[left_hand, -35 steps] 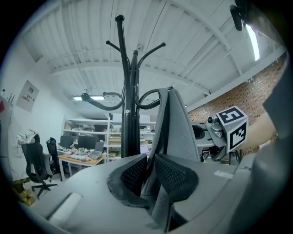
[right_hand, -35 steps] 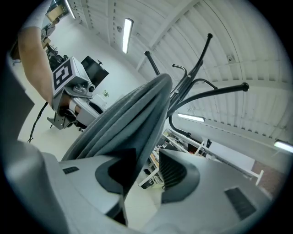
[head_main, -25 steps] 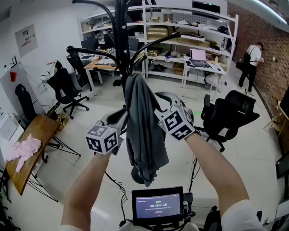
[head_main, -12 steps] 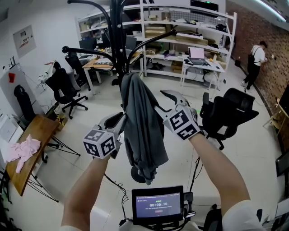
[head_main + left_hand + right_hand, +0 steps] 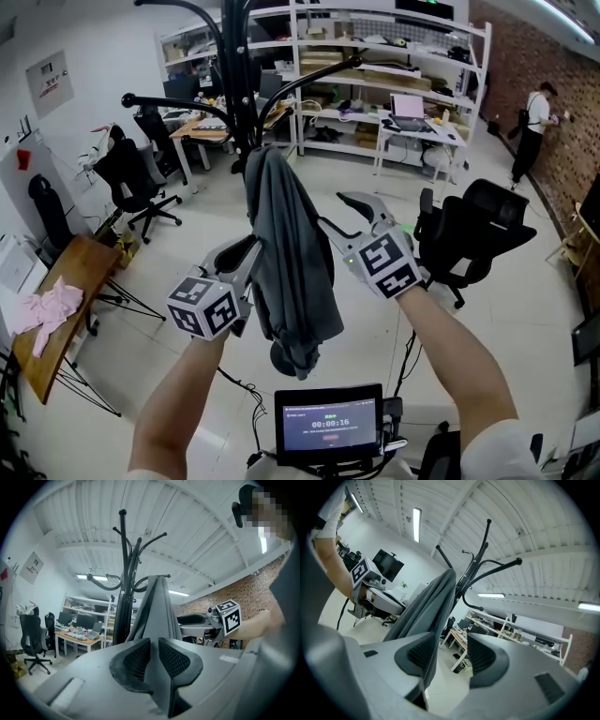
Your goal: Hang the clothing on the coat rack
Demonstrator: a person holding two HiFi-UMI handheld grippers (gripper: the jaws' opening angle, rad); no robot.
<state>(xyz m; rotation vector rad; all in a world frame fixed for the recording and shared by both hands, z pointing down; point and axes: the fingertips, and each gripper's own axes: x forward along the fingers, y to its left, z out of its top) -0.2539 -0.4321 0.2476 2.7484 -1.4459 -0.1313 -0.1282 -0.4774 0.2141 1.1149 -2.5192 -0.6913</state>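
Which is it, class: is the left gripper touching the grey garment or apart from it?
Touching. The left gripper view shows the left gripper closed on a fold of the grey garment, pinched between its pads.

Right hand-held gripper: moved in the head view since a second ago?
Yes. The right hand-held gripper has shifted right, away from the garment and toward the black chair.

- The rack point(image 5: 236, 75) runs off the head view's top edge.
- The garment point(image 5: 291, 253) hides the rack's lower pole.
- The screen point(image 5: 328, 422) has text too small to read.
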